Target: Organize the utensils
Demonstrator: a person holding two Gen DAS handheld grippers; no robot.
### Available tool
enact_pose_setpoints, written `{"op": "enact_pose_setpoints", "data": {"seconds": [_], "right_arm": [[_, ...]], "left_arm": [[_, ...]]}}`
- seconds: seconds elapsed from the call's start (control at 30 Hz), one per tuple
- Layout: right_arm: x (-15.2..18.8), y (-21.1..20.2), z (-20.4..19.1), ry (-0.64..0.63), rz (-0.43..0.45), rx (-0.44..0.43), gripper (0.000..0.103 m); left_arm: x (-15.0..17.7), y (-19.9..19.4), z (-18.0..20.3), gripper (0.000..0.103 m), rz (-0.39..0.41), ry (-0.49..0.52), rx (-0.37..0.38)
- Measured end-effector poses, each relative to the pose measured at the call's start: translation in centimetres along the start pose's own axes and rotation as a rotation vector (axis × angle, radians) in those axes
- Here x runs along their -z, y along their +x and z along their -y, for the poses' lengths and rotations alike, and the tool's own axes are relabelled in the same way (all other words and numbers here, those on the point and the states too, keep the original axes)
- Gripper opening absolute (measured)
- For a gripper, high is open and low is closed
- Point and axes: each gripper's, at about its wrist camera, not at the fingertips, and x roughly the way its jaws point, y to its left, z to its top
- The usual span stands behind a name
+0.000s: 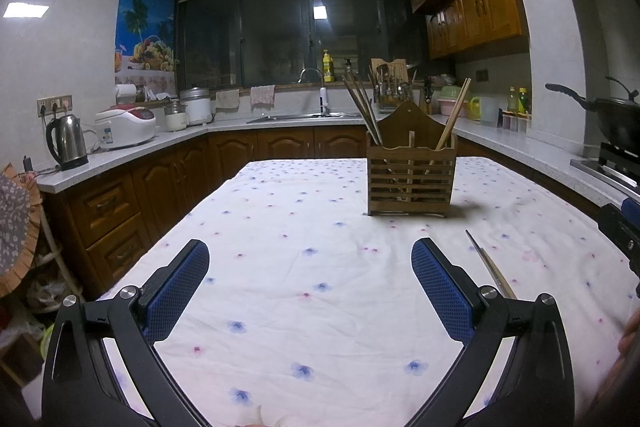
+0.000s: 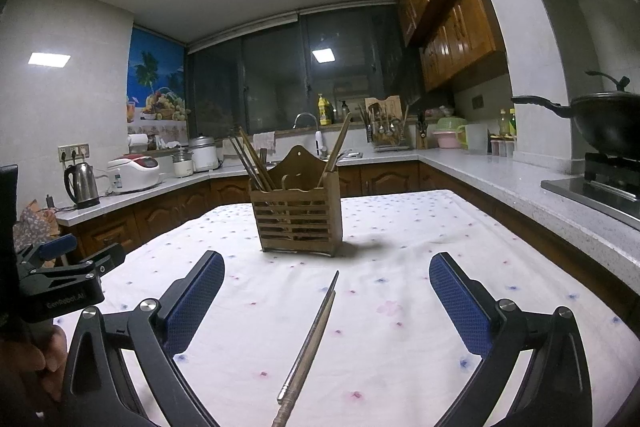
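Note:
A slatted wooden utensil holder (image 1: 411, 179) stands on the flowered tablecloth; it also shows in the right wrist view (image 2: 298, 217). Several dark chopsticks lean in its left compartment (image 2: 250, 163) and a light pair in its right (image 2: 338, 147). A pair of chopsticks (image 2: 310, 343) lies flat on the cloth between the open jaws of my right gripper (image 2: 326, 303), pointing toward the holder. They also show in the left wrist view (image 1: 490, 265), just right of my left gripper (image 1: 310, 285), which is open and empty above the cloth.
The table (image 1: 280, 227) is ringed by kitchen counters: a kettle (image 1: 66, 143) and rice cooker (image 1: 126, 127) at left, a sink (image 1: 308, 115) at back, a wok on the stove (image 2: 600, 123) at right. My left gripper shows at the right wrist view's left edge (image 2: 60, 275).

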Motion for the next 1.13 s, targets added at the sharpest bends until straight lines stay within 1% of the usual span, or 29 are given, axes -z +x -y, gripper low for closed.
{"op": "enact_pose_setpoints", "data": {"seconds": [0.67, 0.77, 1.13], "right_arm": [[-0.3, 0.6, -0.9, 0.004, -0.013, -0.005, 0.103], [-0.2, 0.6, -0.6, 0.004, -0.014, -0.006, 0.103], [0.0, 1.7, -0.2, 0.007, -0.045, -0.006, 0.103]], "left_arm": [[0.4, 0.5, -0.3, 0.103, -0.014, -0.004, 0.003], [0.5, 0.5, -0.3, 0.103, -0.016, -0.006, 0.003], [0.0, 1.1, -0.5, 0.103, -0.045, -0.024, 0.034]]}}
